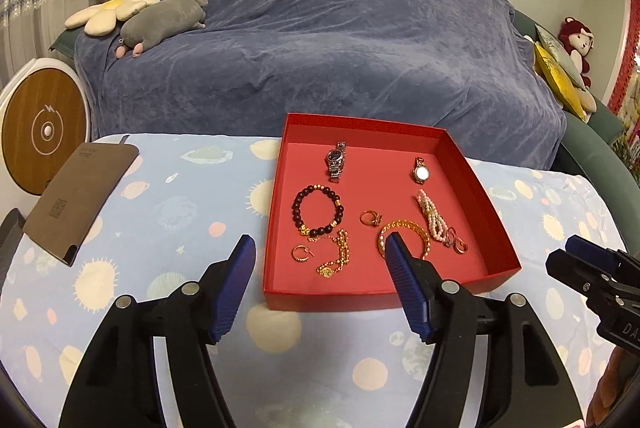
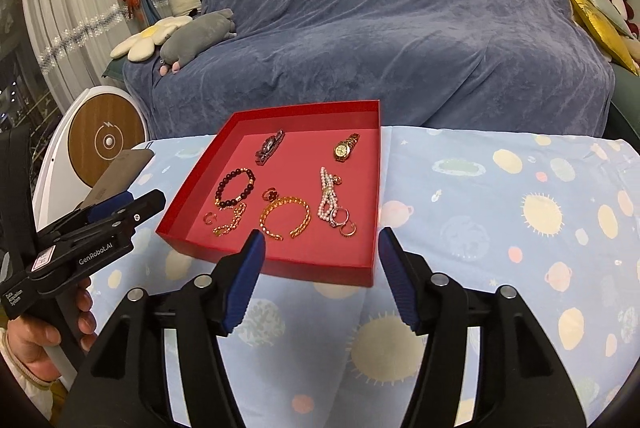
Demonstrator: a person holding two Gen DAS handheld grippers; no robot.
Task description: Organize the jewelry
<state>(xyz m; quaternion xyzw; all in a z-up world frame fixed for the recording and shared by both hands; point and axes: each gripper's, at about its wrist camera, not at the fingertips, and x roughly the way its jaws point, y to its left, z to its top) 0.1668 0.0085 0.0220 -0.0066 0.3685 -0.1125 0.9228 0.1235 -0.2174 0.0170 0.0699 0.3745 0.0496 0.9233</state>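
Two hand-held grippers hang just short of the near wall of a shallow red cardboard tray (image 1: 460,156), which sits on a table covered in pale blue cloth printed with suns and planets (image 1: 160,212). The left gripper (image 1: 320,256) has its blue ribbed fingers spread wide with nothing between them, and the right gripper (image 2: 322,250) is equally wide apart and empty.

All the jewelry lies inside the tray. At the back are a silver-banded watch with a dark dial (image 1: 335,159) and a gold watch with a pale dial (image 1: 421,171). Nearer the front lie a dark beaded bracelet with gold spacers (image 1: 318,211), a gold ring (image 1: 370,217), a loose gold chain (image 1: 338,256), a small gold hoop earring (image 1: 300,253), an open gold cuff bangle (image 2: 285,218), a pearl strand bracelet (image 2: 328,198), and a cluster of small hoops and rings (image 2: 344,222) touching the pearls' near end.

Judging from this, no piece is in hand and the sorting is at an approach stage, with a pick yet to be chosen. The next move likely calls for lowering one gripper over the tray wall and closing on a single item. The tangled pearls and hoops look hardest to separate; the bangle or beaded bracelet would give a firmer hold.

A brown card sleeve (image 1: 80,192) lies at the table's left edge.
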